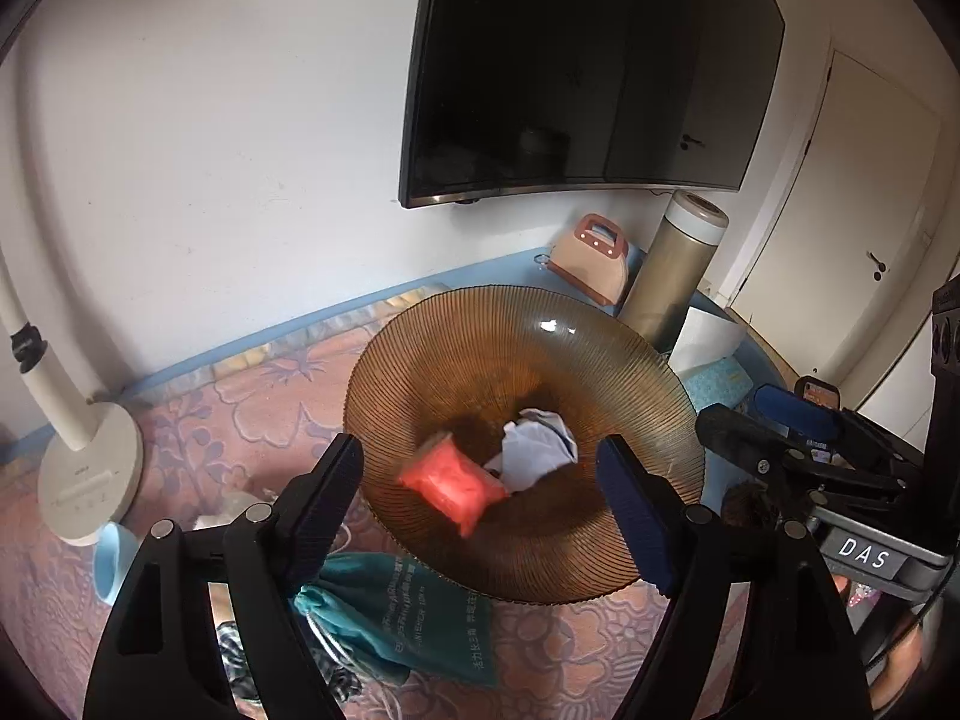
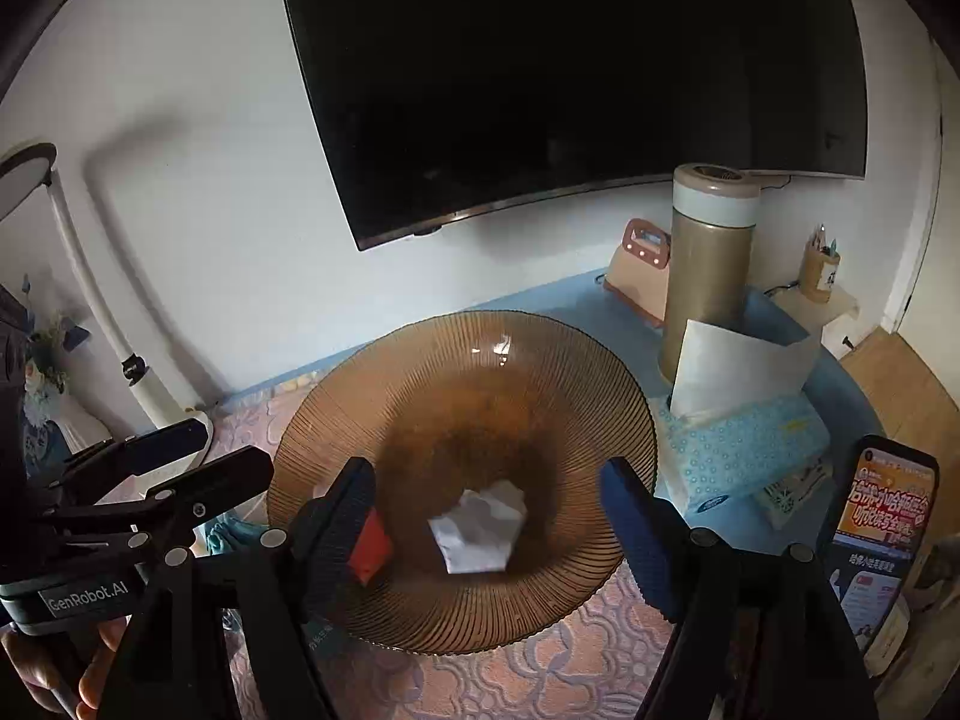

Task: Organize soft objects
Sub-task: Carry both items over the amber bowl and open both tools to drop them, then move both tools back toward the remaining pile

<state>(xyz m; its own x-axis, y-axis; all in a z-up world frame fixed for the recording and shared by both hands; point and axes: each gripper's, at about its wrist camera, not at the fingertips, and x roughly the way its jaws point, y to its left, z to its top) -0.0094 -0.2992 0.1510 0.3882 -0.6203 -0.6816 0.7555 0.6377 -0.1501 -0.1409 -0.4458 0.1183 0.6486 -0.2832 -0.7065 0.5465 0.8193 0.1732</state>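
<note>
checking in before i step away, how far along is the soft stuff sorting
Done: a red packet and a crumpled white cloth already lie in the amber glass bowl. In hand: nothing; left claw and right claw are open and empty. Left: the teal drawstring pouch lies outside the bowl.

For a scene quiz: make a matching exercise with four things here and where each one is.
Things:
1. red packet
2. teal drawstring bag
3. tissue box
4. gold flask

Places:
A. right of the bowl, sheet sticking up
B. upright near the wall
C. inside the amber glass bowl
D. on the tablecloth, partly under the bowl's near rim

Pairs: 1-C, 2-D, 3-A, 4-B
</note>
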